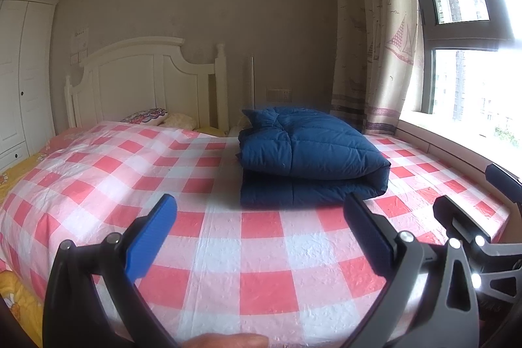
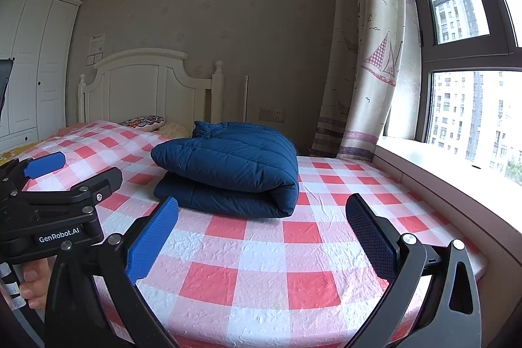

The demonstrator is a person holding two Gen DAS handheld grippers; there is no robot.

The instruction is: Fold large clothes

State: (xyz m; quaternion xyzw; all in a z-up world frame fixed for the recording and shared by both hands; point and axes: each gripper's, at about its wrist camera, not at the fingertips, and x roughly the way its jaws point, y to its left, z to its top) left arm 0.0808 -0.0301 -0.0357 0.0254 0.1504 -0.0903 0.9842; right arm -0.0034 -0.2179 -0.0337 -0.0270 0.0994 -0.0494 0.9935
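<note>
My left claw [image 1: 261, 237] and my right claw [image 2: 262, 234] both gape wide with nothing between their fingers, held above the red-and-white checked cover [image 1: 261, 266]; the navy padded coat [image 2: 228, 172] lies folded ahead, toward the curtain [image 2: 368, 54]

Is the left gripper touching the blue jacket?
Apart. The left wrist view shows checked cloth between the open left gripper and the blue jacket.
</note>
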